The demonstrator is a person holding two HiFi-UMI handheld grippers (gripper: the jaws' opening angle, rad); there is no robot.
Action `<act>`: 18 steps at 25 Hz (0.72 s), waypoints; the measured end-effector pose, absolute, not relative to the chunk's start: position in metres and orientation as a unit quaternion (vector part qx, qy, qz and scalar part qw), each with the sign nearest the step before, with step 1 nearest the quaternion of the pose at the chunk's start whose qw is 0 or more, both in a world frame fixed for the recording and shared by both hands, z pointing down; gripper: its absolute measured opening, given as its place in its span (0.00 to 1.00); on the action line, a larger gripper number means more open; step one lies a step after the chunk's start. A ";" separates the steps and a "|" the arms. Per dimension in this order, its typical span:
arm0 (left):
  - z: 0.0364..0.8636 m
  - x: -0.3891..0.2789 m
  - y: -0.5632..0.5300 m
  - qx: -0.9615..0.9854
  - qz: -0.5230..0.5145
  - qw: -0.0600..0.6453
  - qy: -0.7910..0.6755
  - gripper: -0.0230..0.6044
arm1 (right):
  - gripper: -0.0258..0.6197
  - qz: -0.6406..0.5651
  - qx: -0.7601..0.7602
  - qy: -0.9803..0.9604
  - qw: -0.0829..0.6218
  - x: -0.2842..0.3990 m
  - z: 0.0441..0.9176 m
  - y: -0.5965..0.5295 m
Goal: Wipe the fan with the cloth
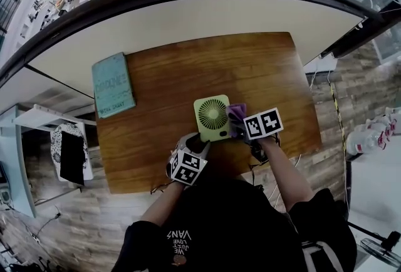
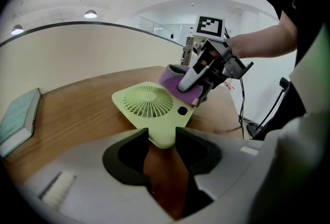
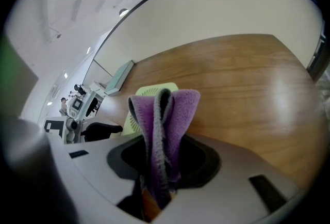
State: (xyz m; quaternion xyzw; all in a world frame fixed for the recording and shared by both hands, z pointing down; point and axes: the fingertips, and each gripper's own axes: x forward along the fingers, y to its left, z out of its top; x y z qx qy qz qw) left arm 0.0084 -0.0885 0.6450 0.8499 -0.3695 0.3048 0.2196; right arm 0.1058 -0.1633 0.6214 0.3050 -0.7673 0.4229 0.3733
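Note:
A light green square fan (image 1: 212,117) lies flat on the wooden table (image 1: 169,76), grille up. My left gripper (image 1: 199,141) is shut on the fan's near corner (image 2: 162,138), with a jaw pressed on each side. My right gripper (image 1: 243,128) is shut on a folded purple cloth (image 3: 164,120) that sticks up from between its jaws. In the left gripper view the cloth (image 2: 171,79) rests on the fan's (image 2: 149,104) far right edge, under the right gripper (image 2: 198,83). Behind the cloth, the right gripper view shows only a strip of the fan (image 3: 154,91).
A teal book (image 1: 113,84) lies at the table's left side and also shows in the left gripper view (image 2: 18,117). A curved pale wall (image 1: 188,20) runs behind the table. Cables (image 2: 242,109) hang off the table's right edge.

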 end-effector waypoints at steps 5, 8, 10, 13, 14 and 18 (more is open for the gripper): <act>0.646 0.007 -0.089 0.851 0.303 0.220 -0.367 0.30 | 0.24 0.429 0.326 -0.763 0.358 0.114 0.620 -0.161; 0.644 0.006 -0.089 0.854 0.300 0.221 -0.364 0.30 | 0.24 0.423 0.329 -0.768 0.351 0.111 0.614 -0.156; 0.643 0.007 -0.089 0.856 0.293 0.221 -0.363 0.30 | 0.24 0.419 0.319 -0.777 0.346 0.103 0.608 -0.150; 0.642 0.006 -0.089 0.860 0.285 0.221 -0.361 0.30 | 0.24 0.413 0.294 -0.792 0.339 0.082 0.602 -0.139; 0.641 0.007 -0.089 0.862 0.283 0.219 -0.359 0.30 | 0.24 0.411 0.287 -0.796 0.339 0.075 0.601 -0.135; 0.636 0.008 -0.085 0.868 0.272 0.214 -0.355 0.30 | 0.24 0.405 0.259 -0.806 0.345 0.051 0.602 -0.121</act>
